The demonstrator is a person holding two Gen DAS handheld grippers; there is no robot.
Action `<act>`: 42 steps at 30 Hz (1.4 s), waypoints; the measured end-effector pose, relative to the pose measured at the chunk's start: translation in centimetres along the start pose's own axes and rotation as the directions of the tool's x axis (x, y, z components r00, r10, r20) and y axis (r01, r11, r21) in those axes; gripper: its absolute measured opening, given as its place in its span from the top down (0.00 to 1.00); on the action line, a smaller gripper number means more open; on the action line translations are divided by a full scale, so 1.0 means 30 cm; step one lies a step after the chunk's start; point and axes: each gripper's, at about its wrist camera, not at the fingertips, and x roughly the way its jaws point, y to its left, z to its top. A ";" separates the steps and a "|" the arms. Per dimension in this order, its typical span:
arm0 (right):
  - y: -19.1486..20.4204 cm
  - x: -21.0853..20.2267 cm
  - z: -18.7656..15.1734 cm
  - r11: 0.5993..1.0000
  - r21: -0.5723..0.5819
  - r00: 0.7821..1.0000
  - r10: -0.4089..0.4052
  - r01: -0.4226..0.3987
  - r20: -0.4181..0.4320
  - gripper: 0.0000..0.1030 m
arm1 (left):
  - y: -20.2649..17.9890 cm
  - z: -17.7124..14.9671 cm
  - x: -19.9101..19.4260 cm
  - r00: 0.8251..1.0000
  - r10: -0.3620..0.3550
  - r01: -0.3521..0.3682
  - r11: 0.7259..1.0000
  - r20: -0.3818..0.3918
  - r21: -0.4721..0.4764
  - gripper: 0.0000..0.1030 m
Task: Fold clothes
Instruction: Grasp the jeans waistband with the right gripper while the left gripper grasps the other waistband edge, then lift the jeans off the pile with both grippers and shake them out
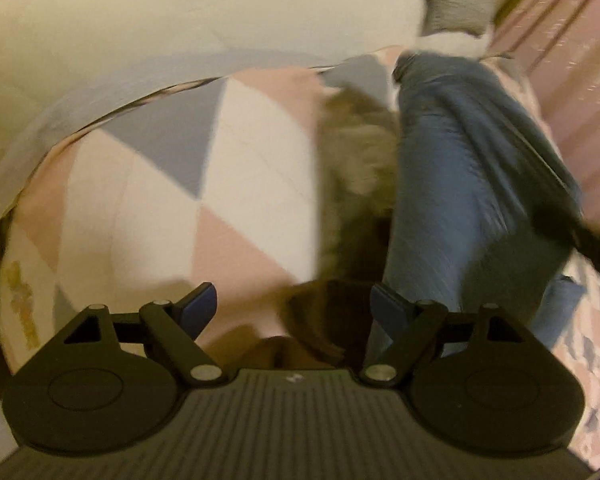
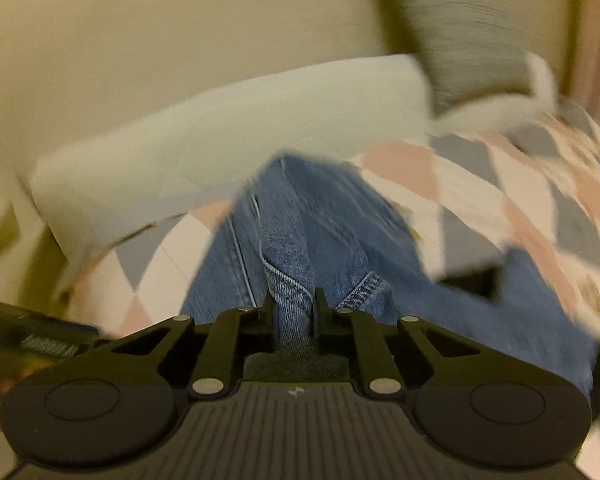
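With our right claw [image 2: 294,312] clamped on a thin fold of jeans [image 2: 320,240] and our left claw [image 1: 292,304] apart and empty, the denim may slip out over the bed [image 1: 240,152].

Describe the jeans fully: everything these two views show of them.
The jeans are blue denim with lighter stitched seams and a hemmed edge. They lie crumpled and elongated on a bedspread patterned in pink, grey and white triangles, their far end near a pale pillow. The right gripper is shut on a raised fold of the denim. The left gripper is open beside them, holding nothing. Both views are blurred, so pockets and buttons cannot be made out.
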 end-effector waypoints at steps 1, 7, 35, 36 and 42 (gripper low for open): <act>-0.017 -0.060 -0.029 0.999 0.031 1.000 -0.021 0.021 0.002 0.87 | -0.013 0.000 -0.007 0.999 -0.043 0.043 0.999 0.010 0.006 0.21; -0.148 -0.279 -0.224 0.957 0.261 0.990 -0.109 0.130 -0.091 0.87 | -0.107 -0.010 -0.022 0.946 -0.323 0.322 0.946 0.030 0.038 0.17; -0.287 -0.547 -0.825 0.799 0.575 0.978 -0.075 0.177 -0.196 0.83 | -0.651 -0.504 -0.152 0.963 -0.267 0.215 0.694 -0.032 0.688 0.97; -0.277 -0.565 -0.841 0.804 0.569 0.978 -0.073 0.173 -0.194 0.83 | -0.660 -0.534 -0.169 0.969 -0.247 0.192 0.698 -0.020 0.690 0.94; -0.240 -0.573 -0.917 0.825 0.542 0.977 -0.051 0.158 -0.207 0.93 | -0.759 -0.452 -0.101 0.966 -0.257 0.214 0.693 -0.041 0.689 0.34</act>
